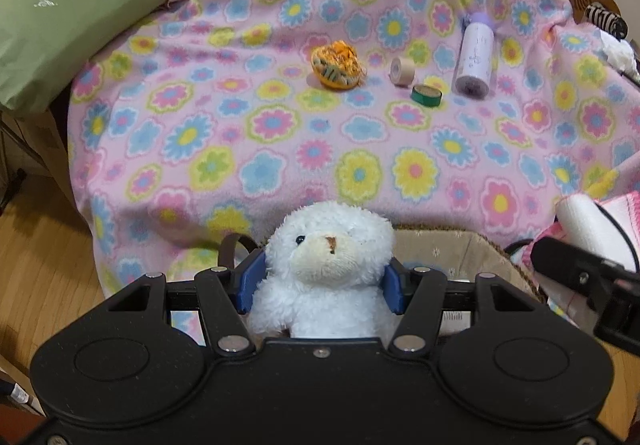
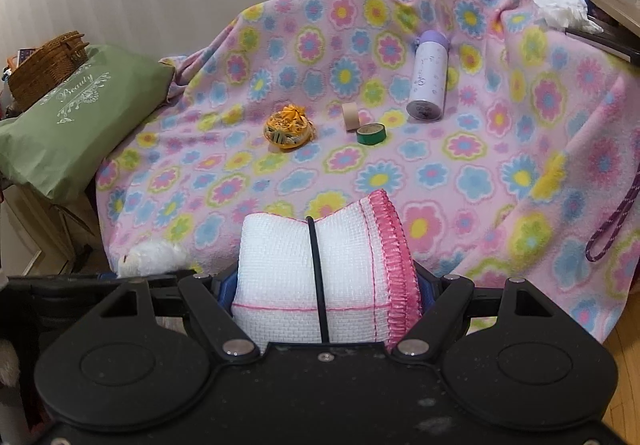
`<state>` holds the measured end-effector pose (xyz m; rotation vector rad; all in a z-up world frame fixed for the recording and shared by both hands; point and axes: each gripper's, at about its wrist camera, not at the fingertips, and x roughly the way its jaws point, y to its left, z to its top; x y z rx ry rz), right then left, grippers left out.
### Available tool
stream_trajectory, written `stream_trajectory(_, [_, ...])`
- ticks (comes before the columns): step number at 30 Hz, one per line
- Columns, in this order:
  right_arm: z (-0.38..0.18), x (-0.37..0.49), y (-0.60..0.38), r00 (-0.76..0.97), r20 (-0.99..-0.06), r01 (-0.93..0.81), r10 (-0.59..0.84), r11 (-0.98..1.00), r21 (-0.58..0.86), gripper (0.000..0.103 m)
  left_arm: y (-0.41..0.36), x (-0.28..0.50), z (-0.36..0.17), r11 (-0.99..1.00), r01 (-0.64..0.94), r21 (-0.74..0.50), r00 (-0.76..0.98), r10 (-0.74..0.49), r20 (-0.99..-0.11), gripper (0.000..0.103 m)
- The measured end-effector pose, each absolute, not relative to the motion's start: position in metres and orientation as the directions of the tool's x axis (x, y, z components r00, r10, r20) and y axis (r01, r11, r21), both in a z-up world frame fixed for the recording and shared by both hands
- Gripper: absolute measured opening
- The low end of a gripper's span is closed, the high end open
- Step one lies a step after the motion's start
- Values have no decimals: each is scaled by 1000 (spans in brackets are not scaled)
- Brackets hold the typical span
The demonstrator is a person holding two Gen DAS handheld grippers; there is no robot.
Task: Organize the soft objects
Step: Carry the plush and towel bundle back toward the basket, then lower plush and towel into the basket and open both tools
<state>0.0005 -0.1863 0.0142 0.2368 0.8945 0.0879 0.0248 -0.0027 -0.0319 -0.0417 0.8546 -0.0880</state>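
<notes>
A white fluffy teddy bear [image 1: 326, 269] sits squeezed between the blue pads of my left gripper [image 1: 322, 283], which is shut on it, face up toward the camera. Below it lies a beige fabric basket [image 1: 476, 249] at the blanket's near edge. My right gripper [image 2: 324, 285] is shut on a rolled white towel with a pink hem [image 2: 320, 269], bound by a black band. The bear [image 2: 152, 257] shows at the lower left of the right wrist view. On the flowered pink blanket [image 1: 280, 149] lies an orange pincushion-like soft item [image 1: 338, 65].
A lavender bottle [image 1: 474, 57], a beige tape roll [image 1: 402, 71] and a green tape roll [image 1: 426, 95] lie on the blanket. A green cushion [image 1: 68, 13] rests at the left, with a wicker basket [image 2: 48, 65] behind it. Wooden floor [image 1: 36, 253] shows at the left.
</notes>
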Motion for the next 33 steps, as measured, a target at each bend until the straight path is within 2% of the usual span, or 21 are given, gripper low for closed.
stream_trajectory(18, [8, 10, -180, 591, -782, -32, 197, 975, 222, 78, -2, 43, -27, 995, 32, -98, 709, -92, -699, 56])
stream_trajectory(26, [8, 10, -182, 593, -780, -29, 199, 974, 227, 79, -3, 42, -30, 996, 29, -86, 703, -82, -707, 72])
stream_trajectory(33, [9, 9, -181, 601, -775, -28, 196, 974, 224, 80, -4, 40, -30, 996, 35, -79, 698, -81, -712, 74])
